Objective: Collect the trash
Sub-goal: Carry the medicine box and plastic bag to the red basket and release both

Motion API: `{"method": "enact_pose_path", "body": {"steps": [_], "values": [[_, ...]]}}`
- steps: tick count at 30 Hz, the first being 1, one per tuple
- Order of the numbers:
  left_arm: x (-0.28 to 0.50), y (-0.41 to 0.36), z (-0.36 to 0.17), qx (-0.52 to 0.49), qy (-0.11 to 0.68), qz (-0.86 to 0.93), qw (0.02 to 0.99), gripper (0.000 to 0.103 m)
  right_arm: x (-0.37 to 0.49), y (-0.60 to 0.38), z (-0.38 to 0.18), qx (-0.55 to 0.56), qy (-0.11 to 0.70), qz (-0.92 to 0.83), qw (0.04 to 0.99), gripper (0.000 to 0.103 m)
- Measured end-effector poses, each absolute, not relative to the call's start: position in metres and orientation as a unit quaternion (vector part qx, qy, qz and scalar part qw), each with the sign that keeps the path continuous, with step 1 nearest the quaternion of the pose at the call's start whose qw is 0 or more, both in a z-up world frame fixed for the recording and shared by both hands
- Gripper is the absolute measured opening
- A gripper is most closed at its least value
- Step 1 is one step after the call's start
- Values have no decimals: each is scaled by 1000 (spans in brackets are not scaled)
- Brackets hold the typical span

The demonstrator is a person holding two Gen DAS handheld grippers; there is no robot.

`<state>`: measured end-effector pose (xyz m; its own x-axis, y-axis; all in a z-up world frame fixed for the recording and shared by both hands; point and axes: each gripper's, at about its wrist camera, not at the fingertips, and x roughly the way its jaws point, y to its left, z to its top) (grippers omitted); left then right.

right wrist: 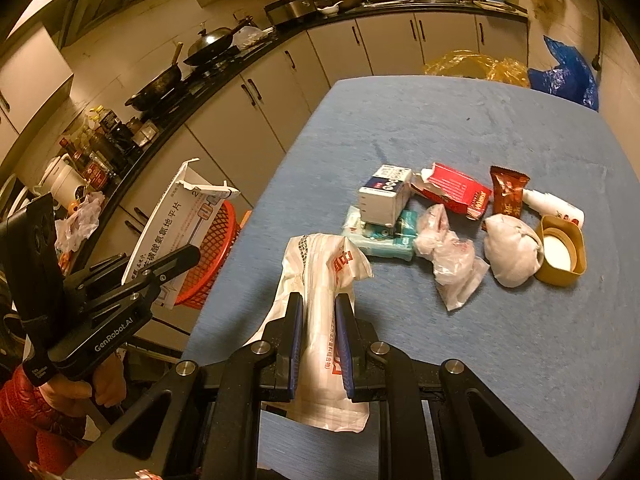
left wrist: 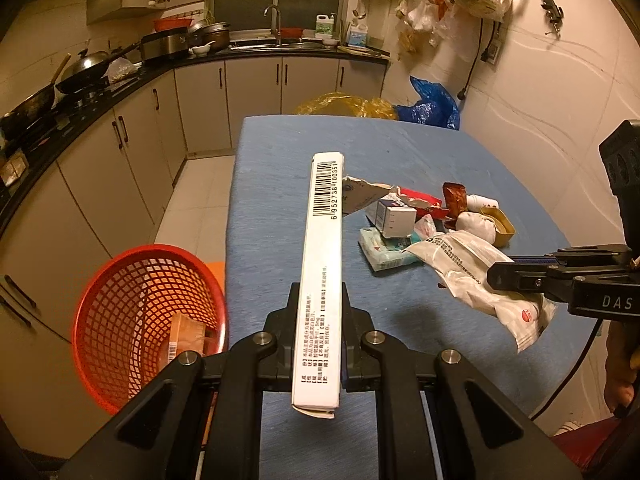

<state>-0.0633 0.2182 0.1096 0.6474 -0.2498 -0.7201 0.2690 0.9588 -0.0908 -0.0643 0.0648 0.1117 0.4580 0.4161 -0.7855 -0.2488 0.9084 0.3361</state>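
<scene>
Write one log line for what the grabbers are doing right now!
left gripper: shut on white box | right gripper: shut on plastic bag | red basket: beside table

Blue table [right wrist: 460, 120]: trash pile [right wrist: 448, 216] on right side.

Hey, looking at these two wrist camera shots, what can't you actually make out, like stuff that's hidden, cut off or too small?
- Red basket: left wrist view, its near side is covered by the left gripper; contents partly hidden.
- White medicine box: small print unreadable; in the right wrist view its lower end is behind the gripper.
- White plastic bag: contents unseen; the right gripper covers its middle.
- Tissue pack: a small white box sits on it.
</scene>
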Motion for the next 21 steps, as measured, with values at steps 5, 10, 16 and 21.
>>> {"method": "enact_pose_path", "body": {"steps": [5, 10, 16, 21], "values": [[-66, 232, 111, 6, 393, -134, 910, 13, -61, 75, 116, 80, 479, 204, 850, 17], [-70, 252, 111, -2, 392, -119, 912, 13, -55, 93, 121, 76, 475, 216, 850, 17], [-72, 288, 113, -21, 394, -89, 915, 13, -43, 122, 126, 74, 473, 237, 845, 17], [-75, 319, 115, -32, 393, -61, 917, 13, -31, 152, 131, 69, 471, 260, 840, 17]]}}
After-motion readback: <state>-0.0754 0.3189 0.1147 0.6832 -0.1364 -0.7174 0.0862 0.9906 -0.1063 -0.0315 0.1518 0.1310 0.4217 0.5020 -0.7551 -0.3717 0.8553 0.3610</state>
